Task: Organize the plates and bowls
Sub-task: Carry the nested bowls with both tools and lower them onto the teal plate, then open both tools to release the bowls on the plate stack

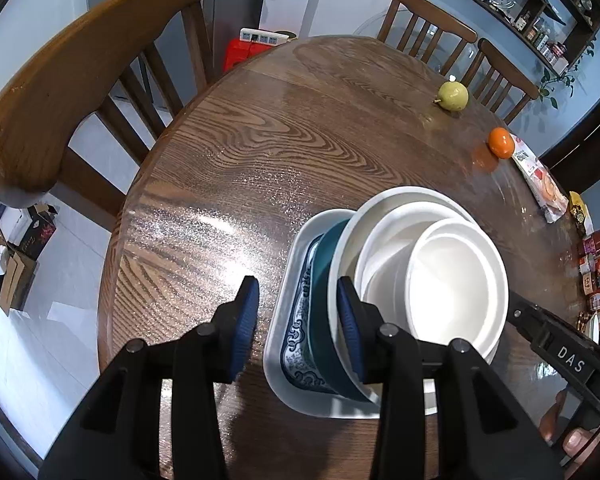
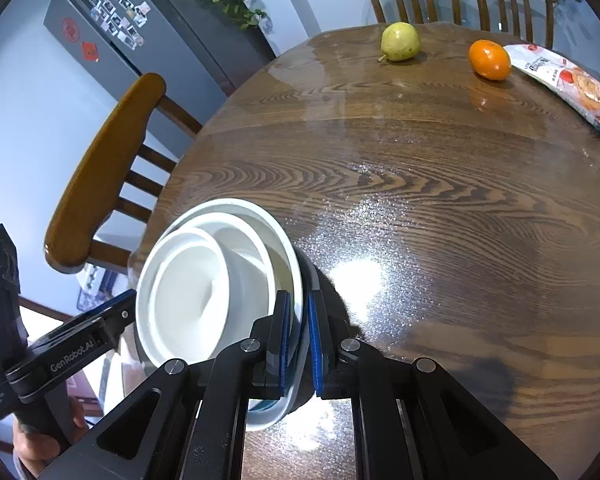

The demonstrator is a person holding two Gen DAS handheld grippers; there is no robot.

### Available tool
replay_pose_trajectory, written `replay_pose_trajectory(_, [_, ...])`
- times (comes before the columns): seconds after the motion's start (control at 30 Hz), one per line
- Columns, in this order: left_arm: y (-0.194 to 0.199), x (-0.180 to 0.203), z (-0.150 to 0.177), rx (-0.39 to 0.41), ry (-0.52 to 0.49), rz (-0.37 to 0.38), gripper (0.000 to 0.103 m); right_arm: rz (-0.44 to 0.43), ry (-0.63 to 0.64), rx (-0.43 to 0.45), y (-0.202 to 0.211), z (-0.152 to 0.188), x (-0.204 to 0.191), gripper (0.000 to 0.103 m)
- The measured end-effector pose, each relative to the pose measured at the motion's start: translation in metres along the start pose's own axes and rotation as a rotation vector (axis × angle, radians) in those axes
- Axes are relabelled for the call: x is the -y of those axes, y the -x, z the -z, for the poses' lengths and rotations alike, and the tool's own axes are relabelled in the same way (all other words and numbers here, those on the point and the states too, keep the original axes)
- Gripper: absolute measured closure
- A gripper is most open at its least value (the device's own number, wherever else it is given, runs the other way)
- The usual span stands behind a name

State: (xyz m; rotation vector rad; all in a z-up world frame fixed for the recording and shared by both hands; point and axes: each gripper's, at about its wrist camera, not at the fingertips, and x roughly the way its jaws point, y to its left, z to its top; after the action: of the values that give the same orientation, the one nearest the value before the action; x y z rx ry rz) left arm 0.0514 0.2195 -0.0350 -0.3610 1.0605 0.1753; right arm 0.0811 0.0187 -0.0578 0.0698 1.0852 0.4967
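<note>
Your right tongs (image 2: pixel 298 344) pinch the rim of the white stack of bowls (image 2: pixel 204 288); your left tongs (image 1: pixel 298 328) stand half open astride the stack's other edge, pads clear. The stack sits near the surface (image 2: pixel 420 200) edge. Free the right slowly, straight back. Only the left view shows the patterned tray (image 1: pixel 288 336) and teal dish (image 1: pixel 324 280) underneath.

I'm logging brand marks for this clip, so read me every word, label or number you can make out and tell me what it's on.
"DAS": white letters on the black right gripper, seen from the left wrist.
"GenRobot.AI": on the black left gripper, seen from the right wrist.
White-and-red snack packet: print too blurred to read.
Red signs and photos on the grey fridge: too small.
</note>
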Motion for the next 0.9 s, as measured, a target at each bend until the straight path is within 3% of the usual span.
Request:
replay_pose_trajectory(0.53, [0.006, -0.001, 0.001, 0.020, -0.007, 0.009, 0.062, 0.011, -0.012, 0.037, 0.011, -0.001, 0.002, 0.093])
replay_pose_trajectory(0.9, [0.014, -0.003, 0.003, 0.042, -0.007, -0.009, 0.051, -0.006, -0.005, 0.061, 0.021, 0.001, 0.000, 0.087])
